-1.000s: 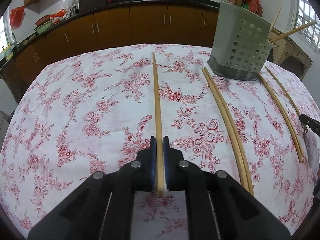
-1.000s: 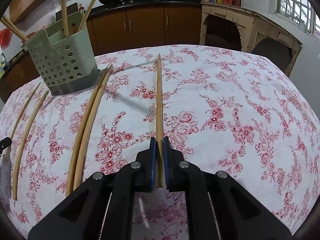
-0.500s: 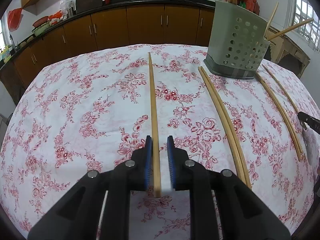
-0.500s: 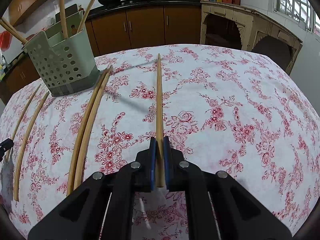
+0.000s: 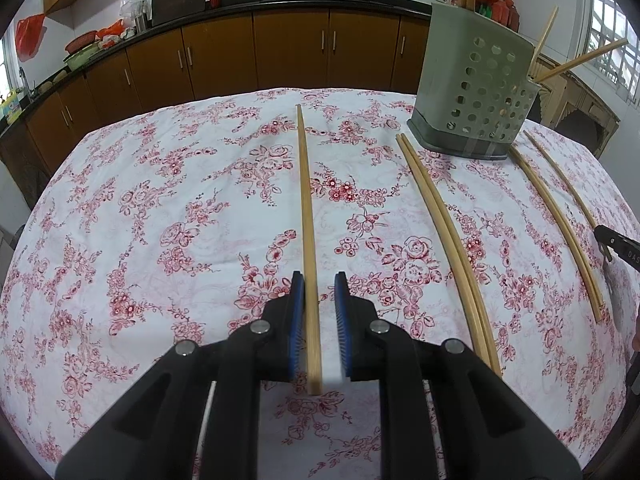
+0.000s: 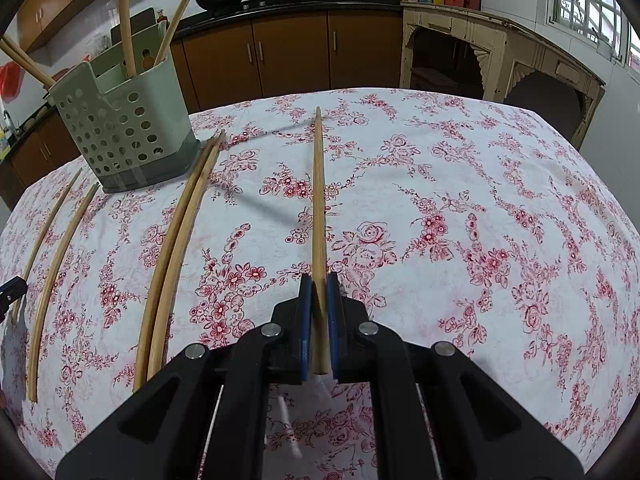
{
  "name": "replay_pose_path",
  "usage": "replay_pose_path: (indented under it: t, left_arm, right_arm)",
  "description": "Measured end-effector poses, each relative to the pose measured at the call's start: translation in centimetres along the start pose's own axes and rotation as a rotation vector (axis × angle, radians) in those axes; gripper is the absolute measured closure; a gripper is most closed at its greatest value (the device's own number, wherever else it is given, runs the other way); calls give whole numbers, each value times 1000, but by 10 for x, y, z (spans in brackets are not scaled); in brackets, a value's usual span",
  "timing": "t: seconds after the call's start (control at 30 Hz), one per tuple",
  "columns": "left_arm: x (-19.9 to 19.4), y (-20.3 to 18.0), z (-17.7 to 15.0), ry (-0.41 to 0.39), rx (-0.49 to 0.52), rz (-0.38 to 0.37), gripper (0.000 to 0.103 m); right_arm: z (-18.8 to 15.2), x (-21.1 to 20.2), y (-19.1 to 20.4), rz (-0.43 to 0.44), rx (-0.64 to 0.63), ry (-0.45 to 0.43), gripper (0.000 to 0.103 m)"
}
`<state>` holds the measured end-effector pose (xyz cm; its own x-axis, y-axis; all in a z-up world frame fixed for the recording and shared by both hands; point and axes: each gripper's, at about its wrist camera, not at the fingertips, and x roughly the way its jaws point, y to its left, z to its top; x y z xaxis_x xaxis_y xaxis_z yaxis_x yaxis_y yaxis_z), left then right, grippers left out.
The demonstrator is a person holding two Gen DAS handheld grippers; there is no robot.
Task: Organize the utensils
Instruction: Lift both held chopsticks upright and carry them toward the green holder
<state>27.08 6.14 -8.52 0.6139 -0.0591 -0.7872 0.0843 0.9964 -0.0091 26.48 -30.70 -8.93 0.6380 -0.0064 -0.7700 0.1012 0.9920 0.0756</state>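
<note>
The left tongs [image 5: 318, 294] are released around a chopstick [image 5: 305, 208] at frame centre; the right tongs [image 6: 319, 294] clench another chopstick [image 6: 319, 200]. It may swing and miss the holder [image 6: 124, 136], upper left.

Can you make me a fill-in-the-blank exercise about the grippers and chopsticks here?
1. The left gripper has its jaws ____ around a chopstick.
2. The right gripper is ____ on a chopstick.
3. The green holder has walls full of round ____.
4. The tablecloth is printed with red ____.

Missing words: open; shut; holes; flowers
</note>
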Motion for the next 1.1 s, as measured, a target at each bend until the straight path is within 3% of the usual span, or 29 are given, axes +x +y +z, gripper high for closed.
replay_pose_path:
  t: [0.2,0.33,0.57,0.73,1.1]
  left_arm:
    - [-3,-1,-4,1,9,5,86]
    - [-4,0,-5,1,3,9,94]
    - [-12,-2,-5,19,19,14,95]
    - [-36,-3,-1,-30,48,16,95]
    - [-104,-5,27,-218,75,-5,95]
  right_arm:
    - [-2,-2,0,1,0,0,95]
    - [-2,-2,-1,10,7,0,95]
    - [-2,-17,-1,20,-3,-39,95]
    - [7,-44,-6,18,-3,-119,95]
    - [29,-95,-12,13,-12,-285,96]
